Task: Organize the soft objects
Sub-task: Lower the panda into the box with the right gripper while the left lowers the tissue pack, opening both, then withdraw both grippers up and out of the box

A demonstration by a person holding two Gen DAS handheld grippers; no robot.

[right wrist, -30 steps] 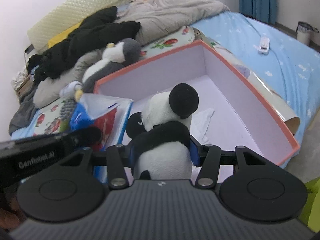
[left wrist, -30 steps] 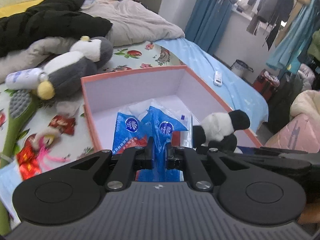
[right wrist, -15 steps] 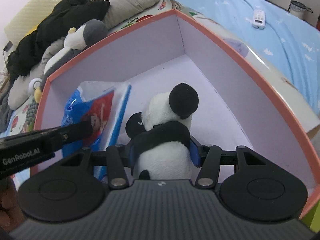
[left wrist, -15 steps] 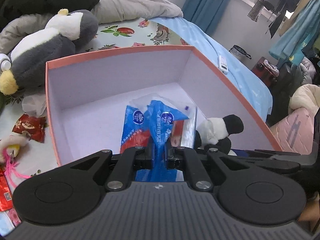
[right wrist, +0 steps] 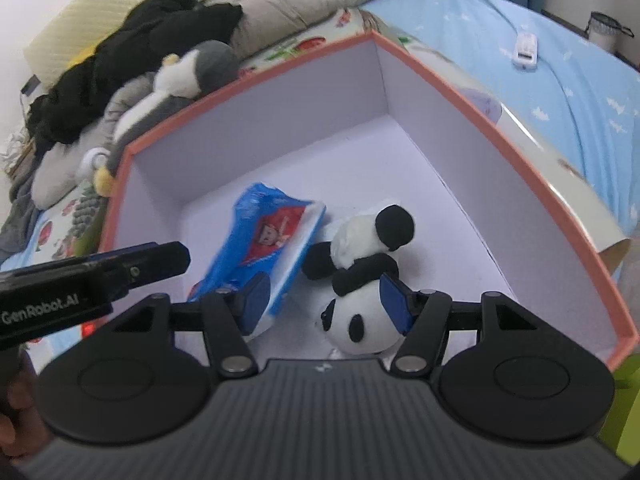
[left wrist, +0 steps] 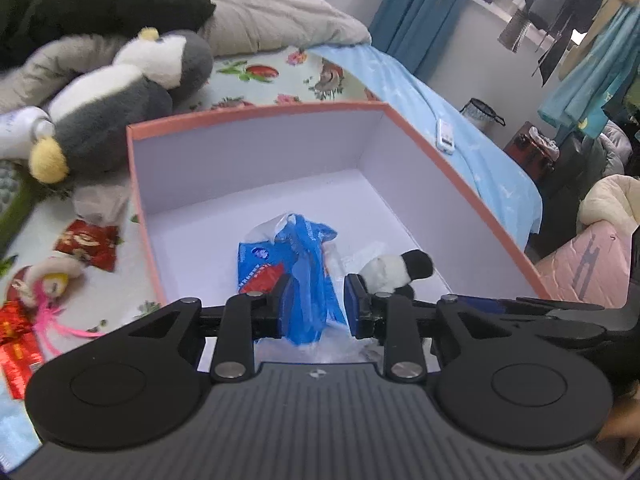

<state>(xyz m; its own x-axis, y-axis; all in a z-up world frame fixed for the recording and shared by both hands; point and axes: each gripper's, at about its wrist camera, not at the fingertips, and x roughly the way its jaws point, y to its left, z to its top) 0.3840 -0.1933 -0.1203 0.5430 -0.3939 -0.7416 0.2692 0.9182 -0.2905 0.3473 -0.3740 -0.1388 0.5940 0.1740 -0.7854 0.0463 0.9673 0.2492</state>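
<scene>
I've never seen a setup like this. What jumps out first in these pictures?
A big orange-edged box with a pale inside sits on the bed. On its floor lie a small panda plush and a blue tissue pack, side by side, each between open jaws. Just outside the box's far left wall lies a grey penguin plush.

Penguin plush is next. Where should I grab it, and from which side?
Likely best: the penguin's grey-and-white belly, from above, fingers across its width. It lies on its side on the bed beside the box, head away, and the belly is its broadest, softest exposed part.
</scene>
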